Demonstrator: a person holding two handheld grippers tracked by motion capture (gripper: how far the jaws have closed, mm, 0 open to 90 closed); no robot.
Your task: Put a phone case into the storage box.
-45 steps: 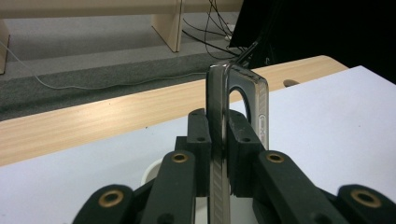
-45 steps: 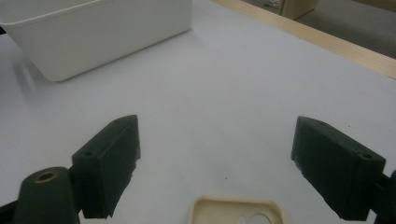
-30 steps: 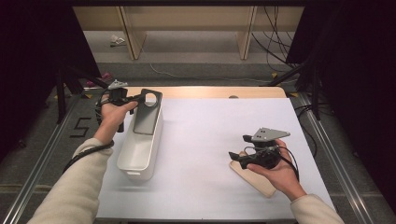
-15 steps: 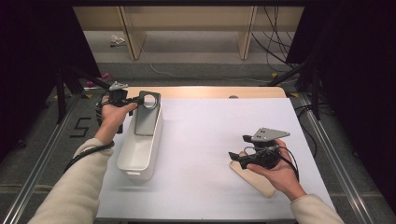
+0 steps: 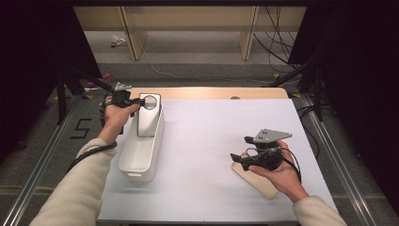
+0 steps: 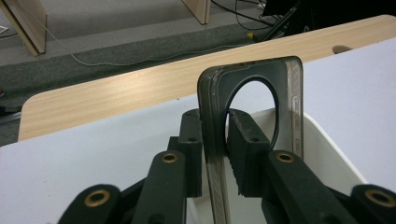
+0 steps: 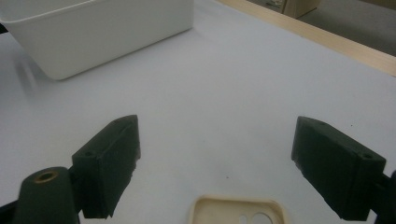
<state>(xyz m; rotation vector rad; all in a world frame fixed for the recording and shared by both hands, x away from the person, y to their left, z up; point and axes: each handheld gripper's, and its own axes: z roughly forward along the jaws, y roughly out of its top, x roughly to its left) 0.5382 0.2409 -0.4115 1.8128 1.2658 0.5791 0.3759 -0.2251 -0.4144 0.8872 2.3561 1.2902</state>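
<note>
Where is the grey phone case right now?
In the high view the grey phone case stands tilted in the far end of the white bin at the table's left, with the left gripper fingers at its top edge.

A white sheet (image 5: 211, 141) covers most of my table, leaving a strip of bare wood (image 5: 197, 92) along the far edge, with a small hole (image 5: 235, 98) in it. Beyond it, two wooden posts (image 5: 131, 37) stand on the grey floor, with dark cables (image 5: 277, 52) at the right and a small pale object (image 5: 118, 41) at the left. A "5" (image 5: 81, 128) is marked on the floor to my left. Metal rails (image 5: 329, 141) run along both sides.
</note>
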